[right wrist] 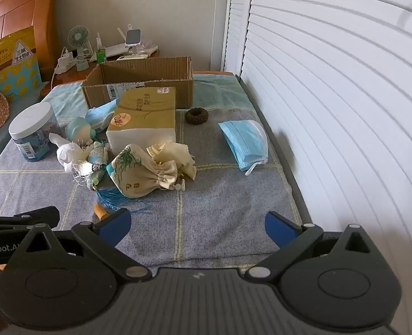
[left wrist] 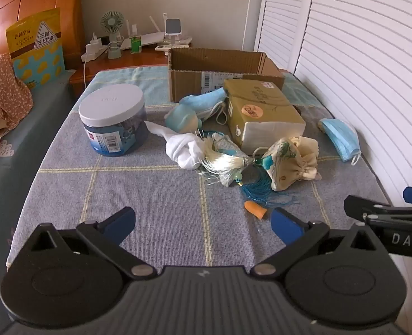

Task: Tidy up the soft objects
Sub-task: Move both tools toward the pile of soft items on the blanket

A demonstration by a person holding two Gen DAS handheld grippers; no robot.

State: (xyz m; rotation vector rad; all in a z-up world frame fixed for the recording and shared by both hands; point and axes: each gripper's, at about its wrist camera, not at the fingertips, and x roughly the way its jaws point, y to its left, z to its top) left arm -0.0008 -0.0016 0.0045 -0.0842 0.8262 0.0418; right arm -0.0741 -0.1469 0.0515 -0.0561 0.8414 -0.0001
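Note:
Soft things lie on a grey checked cloth: a cream drawstring pouch, a white cloth, tassels, a blue face mask, a blue sock, an orange earplug and a brown hair tie. An open cardboard box stands behind them. My left gripper is open and empty in front of the pile. My right gripper is open and empty, to the right of the left one.
A tissue pack and a white-lidded jar stand on the cloth. A blue figurine lies by the sock. White louvred doors bound the right side. A nightstand with a fan sits behind.

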